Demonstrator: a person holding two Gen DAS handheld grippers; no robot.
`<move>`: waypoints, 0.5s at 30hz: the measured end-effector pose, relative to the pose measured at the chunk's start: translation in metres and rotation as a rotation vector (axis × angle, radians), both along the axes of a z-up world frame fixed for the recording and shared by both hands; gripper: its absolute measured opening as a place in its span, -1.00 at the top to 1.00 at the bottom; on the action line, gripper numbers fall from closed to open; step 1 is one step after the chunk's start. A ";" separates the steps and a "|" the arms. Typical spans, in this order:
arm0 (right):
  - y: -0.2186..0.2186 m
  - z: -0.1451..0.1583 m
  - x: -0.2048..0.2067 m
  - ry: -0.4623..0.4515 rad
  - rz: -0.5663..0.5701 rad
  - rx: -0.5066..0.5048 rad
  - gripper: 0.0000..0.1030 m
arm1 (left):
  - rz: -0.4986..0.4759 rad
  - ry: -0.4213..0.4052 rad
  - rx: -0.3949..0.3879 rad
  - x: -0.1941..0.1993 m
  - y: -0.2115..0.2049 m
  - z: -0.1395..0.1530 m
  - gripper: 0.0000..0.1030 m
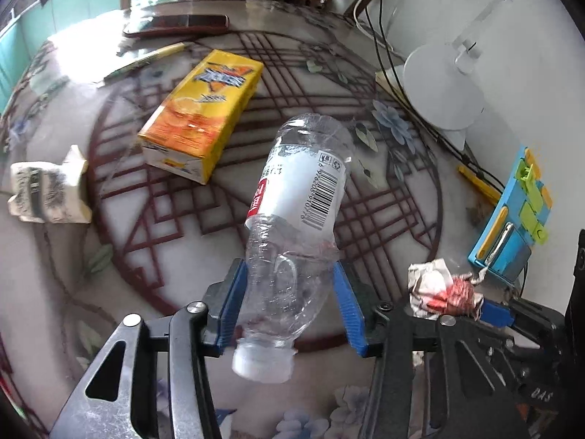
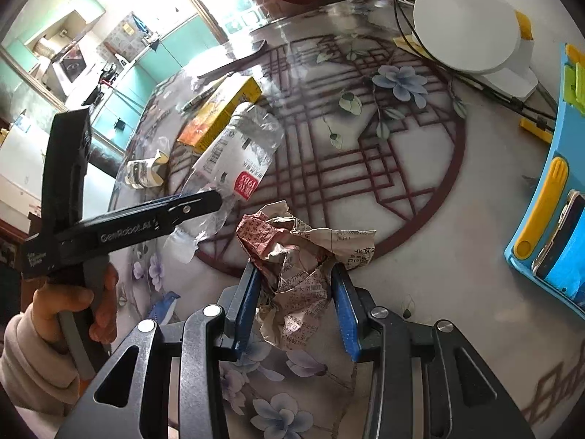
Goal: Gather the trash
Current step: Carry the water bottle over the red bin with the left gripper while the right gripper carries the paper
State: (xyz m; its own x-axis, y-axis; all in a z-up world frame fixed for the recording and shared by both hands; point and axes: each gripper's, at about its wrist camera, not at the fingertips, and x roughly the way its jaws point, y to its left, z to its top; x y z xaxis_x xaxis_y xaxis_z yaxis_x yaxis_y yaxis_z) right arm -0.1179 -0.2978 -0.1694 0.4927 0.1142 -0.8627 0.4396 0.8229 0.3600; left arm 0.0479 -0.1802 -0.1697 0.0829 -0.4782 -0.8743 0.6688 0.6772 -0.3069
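Note:
My left gripper [image 1: 289, 274] is shut on a crushed clear plastic bottle [image 1: 299, 197] with a white label, held above the table with its white cap toward me. The bottle also shows in the right wrist view [image 2: 237, 157], with the left gripper [image 2: 215, 197] at its side. My right gripper [image 2: 296, 274] is shut on a crumpled newspaper ball [image 2: 292, 252], which also shows in the left wrist view [image 1: 442, 289]. A yellow-orange carton [image 1: 204, 109] lies on the table. A crumpled paper wad [image 1: 47, 186] lies at the left.
The round table [image 1: 182, 219] has a glass top over a floral cloth. A white lamp base [image 1: 442, 87] with cables stands at the right. A blue tray [image 1: 512, 219] with a phone lies at the right edge. A pen [image 1: 146, 60] and a dark case [image 1: 175, 25] lie far back.

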 end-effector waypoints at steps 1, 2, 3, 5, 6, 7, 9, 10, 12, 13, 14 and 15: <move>0.002 0.003 0.001 -0.005 0.001 -0.002 0.27 | 0.006 -0.006 -0.005 0.000 0.005 0.003 0.12; 0.003 0.004 0.002 -0.010 0.003 -0.004 0.27 | 0.011 -0.013 -0.008 0.000 0.009 0.006 0.13; 0.005 0.006 0.003 -0.014 0.006 -0.008 0.27 | 0.017 -0.020 -0.010 -0.001 0.014 0.009 0.13; 0.011 0.011 0.007 -0.024 0.013 -0.015 0.27 | 0.034 -0.024 -0.018 -0.001 0.026 0.013 0.13; 0.013 0.012 0.009 -0.027 0.016 -0.016 0.27 | 0.040 -0.025 -0.021 0.000 0.031 0.015 0.13; 0.017 0.014 0.011 -0.031 0.019 -0.017 0.27 | 0.048 -0.027 -0.023 -0.001 0.036 0.017 0.13; 0.023 0.016 0.015 -0.036 0.031 -0.019 0.27 | 0.068 -0.036 -0.030 -0.002 0.050 0.022 0.13; 0.026 0.016 0.016 -0.038 0.037 -0.021 0.27 | 0.075 -0.040 -0.030 -0.002 0.055 0.023 0.13; 0.037 0.018 0.021 -0.039 0.059 -0.029 0.27 | 0.094 -0.050 -0.027 -0.002 0.069 0.025 0.13; 0.042 0.019 0.023 -0.038 0.070 -0.033 0.27 | 0.103 -0.053 -0.024 -0.002 0.076 0.026 0.13; 0.046 0.019 0.026 -0.036 0.078 -0.036 0.27 | 0.111 -0.054 -0.022 -0.002 0.081 0.026 0.13; 0.050 0.019 0.028 -0.036 0.086 -0.037 0.27 | 0.123 -0.055 -0.018 -0.002 0.089 0.026 0.13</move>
State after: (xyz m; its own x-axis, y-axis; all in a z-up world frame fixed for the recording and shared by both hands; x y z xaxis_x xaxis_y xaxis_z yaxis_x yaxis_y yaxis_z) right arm -0.0895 -0.2473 -0.1509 0.5128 0.1255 -0.8493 0.3540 0.8703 0.3424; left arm 0.0463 -0.0908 -0.1433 0.1894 -0.4774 -0.8580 0.5970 0.7497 -0.2854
